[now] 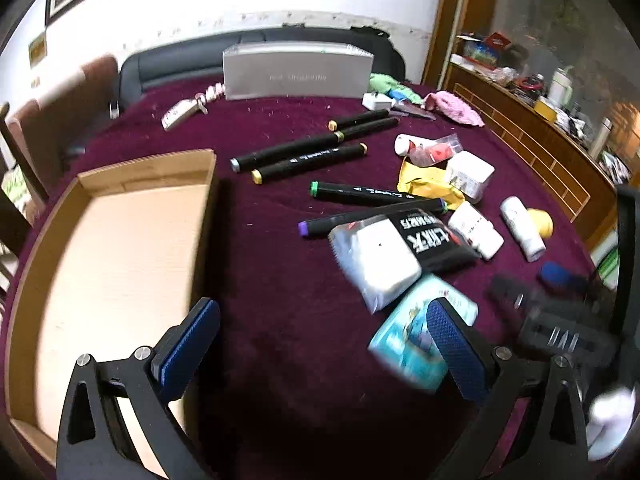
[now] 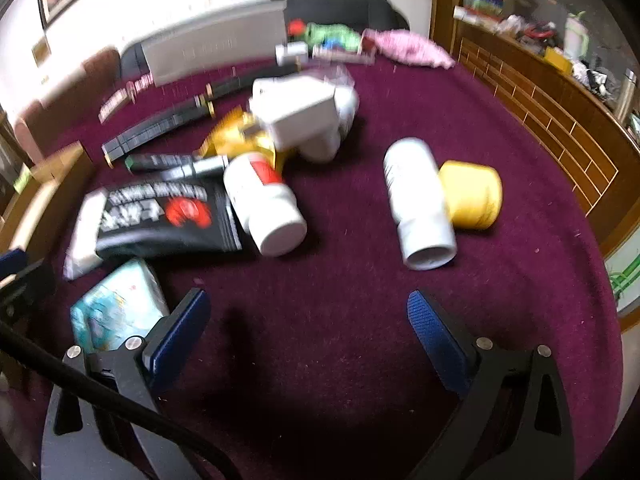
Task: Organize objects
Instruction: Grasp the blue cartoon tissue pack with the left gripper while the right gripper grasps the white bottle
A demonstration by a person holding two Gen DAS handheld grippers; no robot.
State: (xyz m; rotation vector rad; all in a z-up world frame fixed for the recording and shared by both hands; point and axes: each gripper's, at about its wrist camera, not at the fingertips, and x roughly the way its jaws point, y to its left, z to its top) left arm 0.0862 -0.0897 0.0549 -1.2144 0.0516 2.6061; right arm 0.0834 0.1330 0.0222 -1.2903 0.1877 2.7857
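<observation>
Jaws of left gripper [image 1: 323, 340] and right gripper [image 2: 309, 326] stand apart, empty; approach black-labelled tissue packet [image 1: 396, 252] squarely before transferring it to shallow cardboard tray [image 1: 120, 240] at frame left.

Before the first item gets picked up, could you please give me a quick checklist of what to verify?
1. Left tongs open, nothing between them: ok.
2. Right tongs open, nothing between them: ok.
3. Cardboard tray has room for items: ok.
4. Teal tissue pack clear of the left tongs' right finger: cannot tell, they overlap in the blurred view.
5. White bottle free to grasp: not ok, it lies against the yellow roll.
</observation>
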